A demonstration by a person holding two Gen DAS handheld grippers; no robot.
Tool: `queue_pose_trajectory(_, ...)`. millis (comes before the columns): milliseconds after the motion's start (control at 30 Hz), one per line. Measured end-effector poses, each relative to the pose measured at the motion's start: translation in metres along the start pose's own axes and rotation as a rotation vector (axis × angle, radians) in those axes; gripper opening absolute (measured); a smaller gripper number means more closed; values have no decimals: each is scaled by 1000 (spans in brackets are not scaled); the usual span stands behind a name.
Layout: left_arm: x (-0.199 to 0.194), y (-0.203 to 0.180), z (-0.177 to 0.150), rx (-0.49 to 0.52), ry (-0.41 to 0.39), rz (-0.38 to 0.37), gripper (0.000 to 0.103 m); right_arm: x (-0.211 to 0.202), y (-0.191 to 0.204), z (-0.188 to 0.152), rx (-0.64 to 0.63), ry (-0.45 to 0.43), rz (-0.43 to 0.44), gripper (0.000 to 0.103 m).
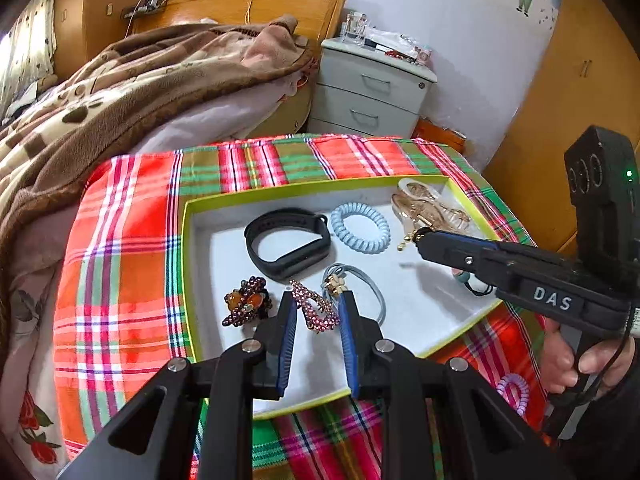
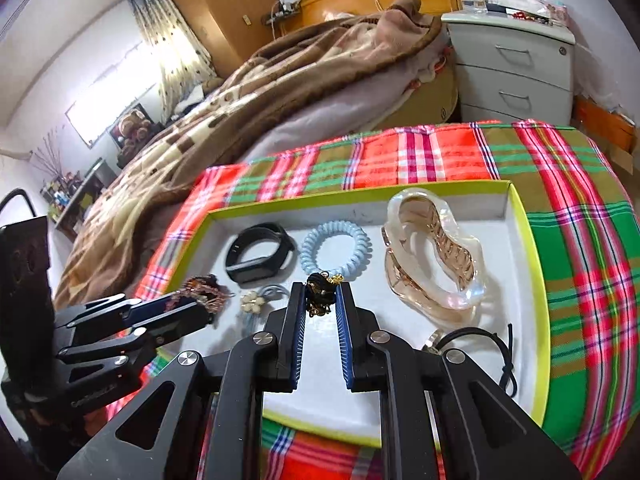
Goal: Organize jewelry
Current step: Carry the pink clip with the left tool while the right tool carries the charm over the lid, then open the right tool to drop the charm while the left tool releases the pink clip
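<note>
A white tray with a yellow-green rim (image 1: 188, 264) lies on the plaid cloth. In it are a black wristband (image 1: 288, 242), a pale blue spiral hair tie (image 1: 360, 228), a clear claw clip (image 2: 432, 256), a grey tie with a cream flower (image 2: 252, 304) and a purple-and-orange beaded clip (image 1: 246, 306). My left gripper (image 1: 318, 300) is shut on a pink rhinestone clip (image 1: 316, 312) low over the tray's near part. My right gripper (image 2: 320, 288) is shut on a black-and-gold hair ornament (image 2: 320, 298) above the tray's middle. In the left wrist view the right gripper (image 1: 420, 240) reaches in from the right.
A black elastic tie (image 2: 496, 356) lies in the tray's near right corner. A lilac spiral tie (image 1: 514, 392) sits on the plaid cloth (image 1: 120, 280) outside the tray. A bed with a brown blanket (image 1: 140, 80) and a grey nightstand (image 1: 372, 92) stand behind.
</note>
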State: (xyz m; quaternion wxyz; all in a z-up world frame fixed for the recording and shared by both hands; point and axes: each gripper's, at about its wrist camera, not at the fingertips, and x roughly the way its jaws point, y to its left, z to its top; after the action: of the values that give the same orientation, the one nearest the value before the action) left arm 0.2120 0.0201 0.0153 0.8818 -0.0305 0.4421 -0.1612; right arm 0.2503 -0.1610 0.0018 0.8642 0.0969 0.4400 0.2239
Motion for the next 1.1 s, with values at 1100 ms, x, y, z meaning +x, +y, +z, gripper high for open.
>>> queue_pose_trajectory(1100, 15, 0, -15, -4, 58, 75, 34, 14, 9, -5, -128, 56, -227, 26)
